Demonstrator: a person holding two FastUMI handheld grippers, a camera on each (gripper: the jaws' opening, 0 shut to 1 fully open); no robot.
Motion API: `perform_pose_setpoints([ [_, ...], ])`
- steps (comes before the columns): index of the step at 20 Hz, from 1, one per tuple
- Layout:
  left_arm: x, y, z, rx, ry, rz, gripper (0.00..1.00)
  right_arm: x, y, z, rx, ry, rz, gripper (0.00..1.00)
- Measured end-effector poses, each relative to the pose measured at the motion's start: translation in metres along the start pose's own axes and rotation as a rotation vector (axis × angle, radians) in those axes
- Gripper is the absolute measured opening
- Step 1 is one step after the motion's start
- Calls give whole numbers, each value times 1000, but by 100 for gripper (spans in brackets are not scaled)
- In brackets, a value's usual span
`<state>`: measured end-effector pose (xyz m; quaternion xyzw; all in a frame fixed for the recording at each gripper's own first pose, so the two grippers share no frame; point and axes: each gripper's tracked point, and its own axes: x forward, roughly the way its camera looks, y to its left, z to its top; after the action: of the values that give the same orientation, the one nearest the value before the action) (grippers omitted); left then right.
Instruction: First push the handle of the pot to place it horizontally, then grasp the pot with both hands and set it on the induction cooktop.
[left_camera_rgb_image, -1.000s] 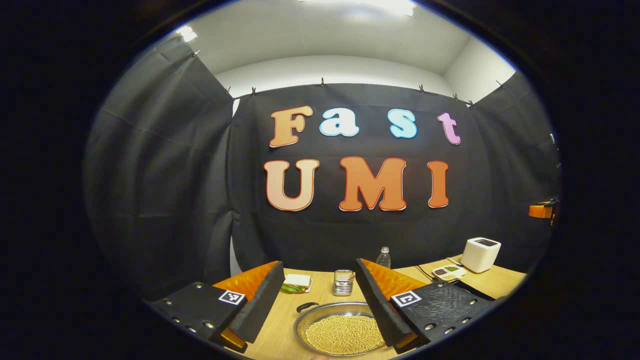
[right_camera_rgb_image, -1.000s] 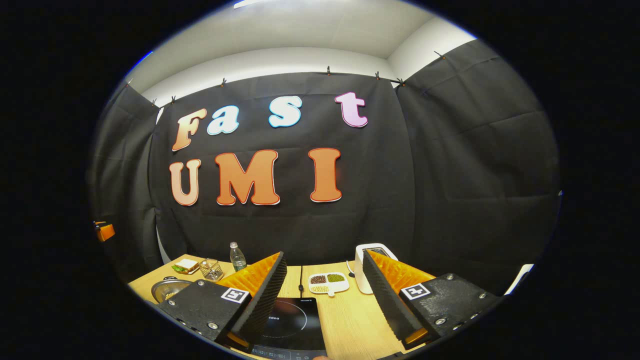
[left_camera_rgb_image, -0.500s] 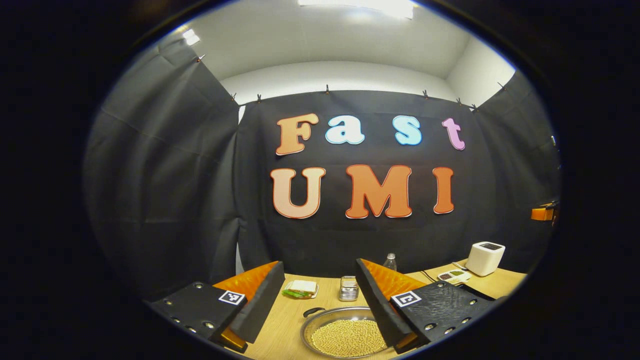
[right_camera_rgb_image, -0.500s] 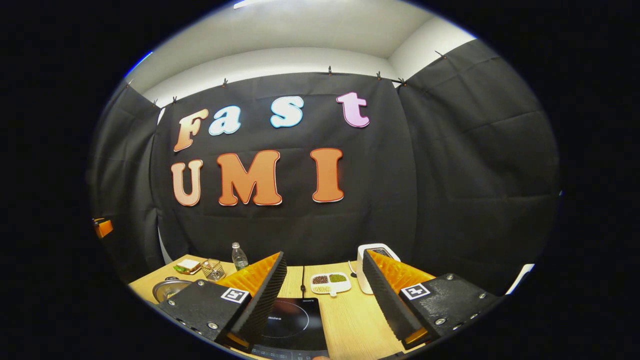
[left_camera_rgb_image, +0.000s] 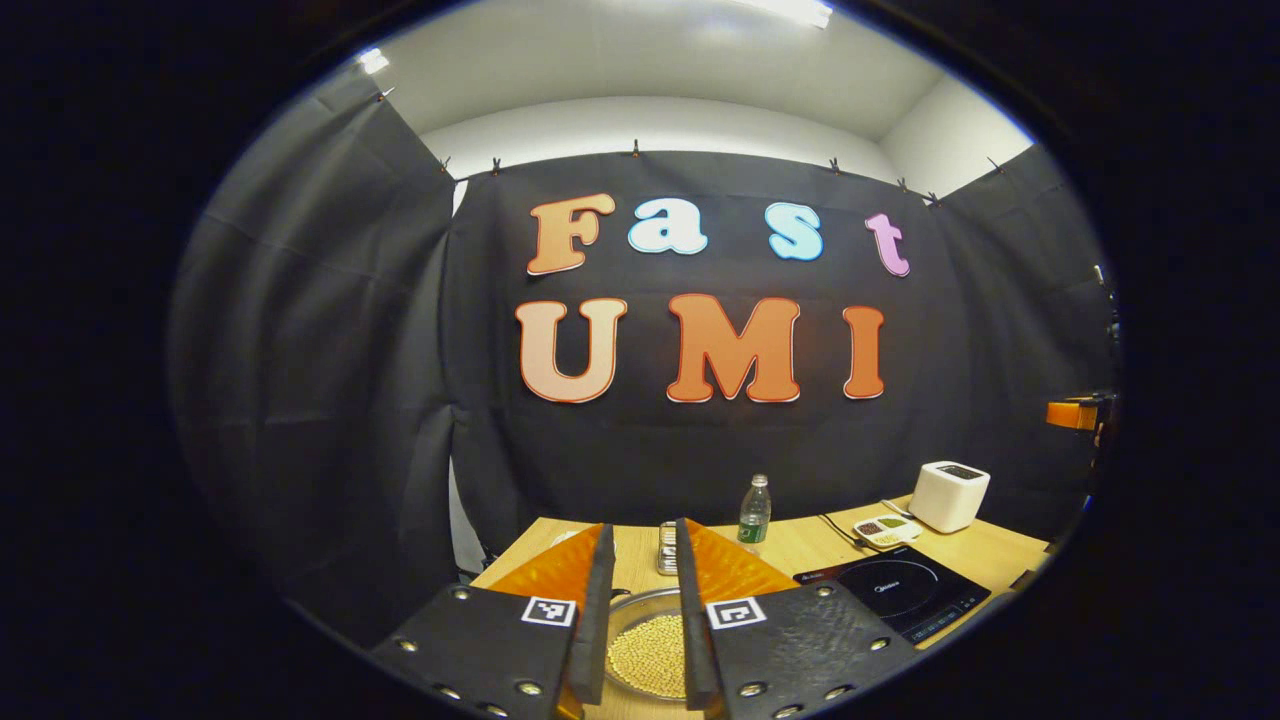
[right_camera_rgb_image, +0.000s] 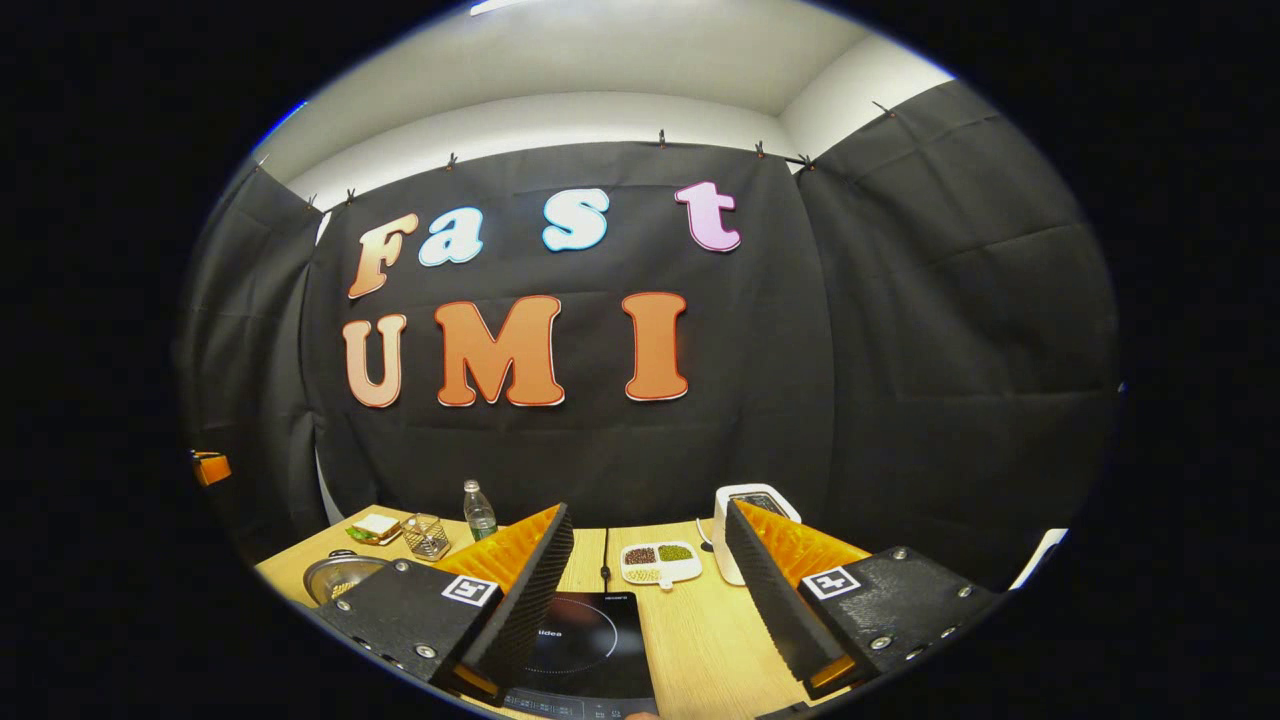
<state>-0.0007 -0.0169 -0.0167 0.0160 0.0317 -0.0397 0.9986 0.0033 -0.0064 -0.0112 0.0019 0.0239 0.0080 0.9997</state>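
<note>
Handle-push step judged in hand: left gripper (left_camera_rgb_image: 640, 560), fingers nearly together and empty, aims over the pot (left_camera_rgb_image: 645, 655); right gripper (right_camera_rgb_image: 648, 555), spread, waits above the cooktop (right_camera_rgb_image: 585, 650).

In the left gripper view the left gripper (left_camera_rgb_image: 640, 610) has its two fingers drawn close together — only a narrow gap lies between the ribbed inner faces, and nothing is pinched in it. In the right gripper view the right gripper (right_camera_rgb_image: 650, 590) stands wide apart — its fingers (right_camera_rgb_image: 525, 590) splay outward, empty between them. Both grippers point forward and slightly downward, held level side to side.
</note>
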Motion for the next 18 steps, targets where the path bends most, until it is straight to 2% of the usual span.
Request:
perform_pose_setpoints([
  [2, 0, -1, -5, -15, 16, -13, 20, 0, 0, 0, 8, 3, 3, 95],
  [3, 0, 2, -9, -20, 25, -10, 20, 0, 0, 0, 12, 4, 4, 95],
  [4, 1, 4, -12, -24, 36, -7, 7, -1, -1, -2, 13, 4, 5, 95],
  [5, 1, 4, -17, -29, 49, -11, 5, 0, -2, -3, 12, 4, 5, 95],
  [8, 1, 6, -32, -30, 89, -7, 2, 2, -2, -6, 15, 14, 5, 95],
  [13, -5, -10, -69, -28, 179, -48, 2, 2, -8, -9, 20, 19, -3, 95],
  [18, -12, -35, -110, -52, 288, -118, 2, 3, -14, -13, 35, 24, -9, 95],
])
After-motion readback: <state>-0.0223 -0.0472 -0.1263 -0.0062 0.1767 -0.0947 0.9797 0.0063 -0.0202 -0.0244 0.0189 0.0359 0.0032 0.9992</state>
